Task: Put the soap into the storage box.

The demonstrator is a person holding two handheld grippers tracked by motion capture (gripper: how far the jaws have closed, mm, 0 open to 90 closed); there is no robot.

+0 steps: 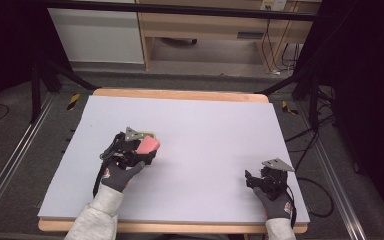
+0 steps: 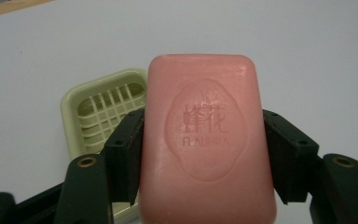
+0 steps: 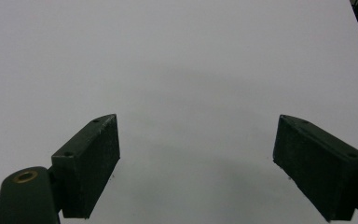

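Note:
A pink bar of soap (image 2: 207, 140) with an embossed stamp sits between the jaws of my left gripper (image 2: 200, 144), which is shut on its two long sides. In the high view the soap (image 1: 148, 144) is held just above the table at the left, in the left gripper (image 1: 142, 147). A pale green soap dish (image 2: 100, 112) with a slotted bottom lies on the table just behind and to the left of the soap; its edge (image 1: 150, 133) peeks out past the gripper. My right gripper (image 3: 198, 158) stands open over bare table, at the front right (image 1: 252, 181).
The table is covered by a light grey sheet (image 1: 205, 130) with a wooden rim (image 1: 180, 94). Dark stands and cables flank it, and a wooden cabinet (image 1: 205, 25) stands beyond the far edge.

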